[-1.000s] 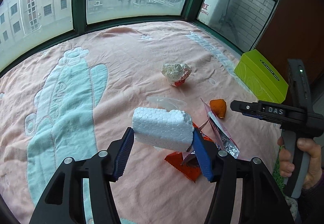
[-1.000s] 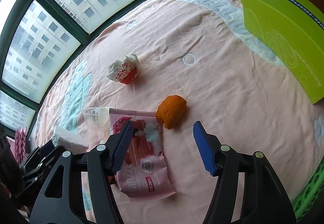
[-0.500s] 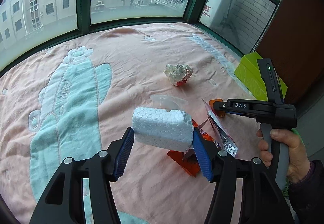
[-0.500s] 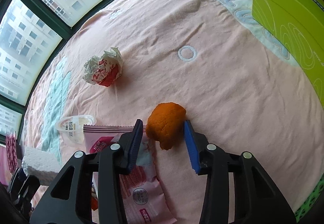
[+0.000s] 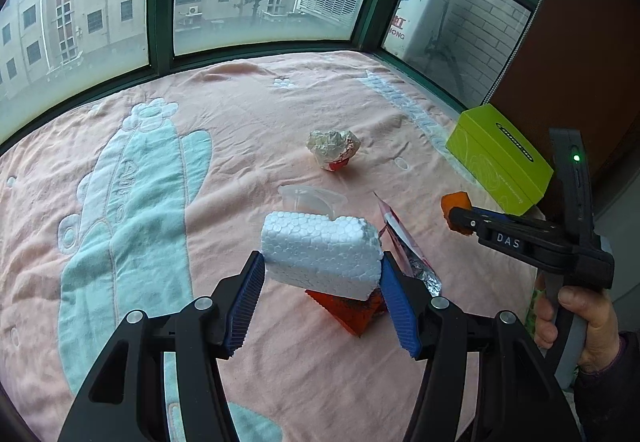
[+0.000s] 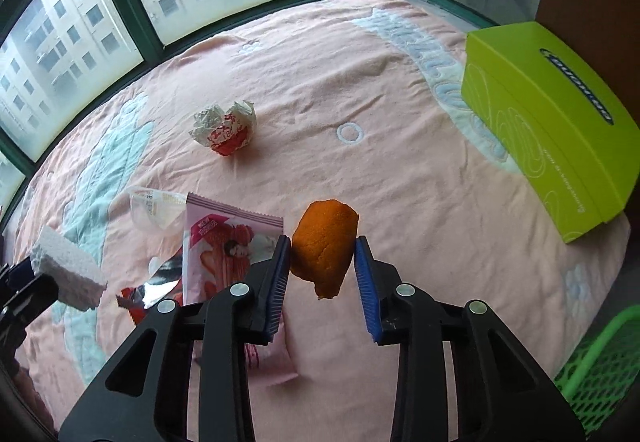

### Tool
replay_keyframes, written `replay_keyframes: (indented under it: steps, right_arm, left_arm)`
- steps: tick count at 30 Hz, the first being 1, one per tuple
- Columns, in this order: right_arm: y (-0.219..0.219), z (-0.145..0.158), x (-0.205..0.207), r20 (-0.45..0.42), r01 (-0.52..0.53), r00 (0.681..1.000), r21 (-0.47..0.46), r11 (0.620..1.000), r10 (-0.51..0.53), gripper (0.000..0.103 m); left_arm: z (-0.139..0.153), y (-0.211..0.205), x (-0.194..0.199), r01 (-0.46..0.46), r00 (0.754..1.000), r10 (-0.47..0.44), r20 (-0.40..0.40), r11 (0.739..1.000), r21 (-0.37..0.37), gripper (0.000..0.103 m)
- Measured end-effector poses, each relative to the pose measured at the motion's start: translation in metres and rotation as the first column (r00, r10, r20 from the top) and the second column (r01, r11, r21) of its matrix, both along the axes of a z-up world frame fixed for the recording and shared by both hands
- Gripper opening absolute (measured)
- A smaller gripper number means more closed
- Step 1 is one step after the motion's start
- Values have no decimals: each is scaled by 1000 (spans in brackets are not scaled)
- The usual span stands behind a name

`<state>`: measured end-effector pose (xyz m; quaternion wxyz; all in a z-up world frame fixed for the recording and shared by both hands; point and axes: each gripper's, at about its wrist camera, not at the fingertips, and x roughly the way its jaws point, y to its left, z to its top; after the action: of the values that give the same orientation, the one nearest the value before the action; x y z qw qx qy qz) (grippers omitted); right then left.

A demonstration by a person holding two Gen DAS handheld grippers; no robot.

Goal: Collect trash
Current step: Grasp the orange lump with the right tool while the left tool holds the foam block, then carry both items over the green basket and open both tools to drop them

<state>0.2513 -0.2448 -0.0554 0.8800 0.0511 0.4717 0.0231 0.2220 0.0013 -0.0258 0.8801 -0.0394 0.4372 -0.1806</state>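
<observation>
My left gripper (image 5: 322, 274) is shut on a white foam block (image 5: 320, 254), held above the pink blanket (image 5: 224, 146). My right gripper (image 6: 320, 254) is shut on an orange peel (image 6: 323, 242), lifted off the blanket; in the left wrist view the orange peel (image 5: 454, 202) shows at the right gripper's tip. On the blanket lie a crumpled red-and-white wrapper (image 6: 224, 128), a clear plastic cup (image 6: 154, 206), a pink snack bag (image 6: 216, 242) and a red foil wrapper (image 5: 352, 312). The foam block (image 6: 66, 270) shows at the left edge of the right wrist view.
A lime-green box (image 6: 560, 122) stands at the blanket's right edge. A green mesh basket (image 6: 600, 366) shows at the lower right. Windows with dark green frames (image 5: 160, 2) close off the far side. A hand (image 5: 576, 326) grips the right gripper's handle.
My right gripper moved onto the orange peel, closed on it and lifted it off the blanket. My left gripper kept the foam block and rose slightly.
</observation>
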Motion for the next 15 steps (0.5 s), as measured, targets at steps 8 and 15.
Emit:
replay_keyframes:
  steps: [8,15]
  right_arm:
    - [-25,24,-66,60,26,998,6,1000,-27,33]
    - [-54,33,-128,80,93,993,-28,995,-91,33]
  left_arm:
    - [15,-25,-24,54,998,-53,26,998,-32,57]
    - [24,-61,-44,130,991,-127,42,990,-59,57]
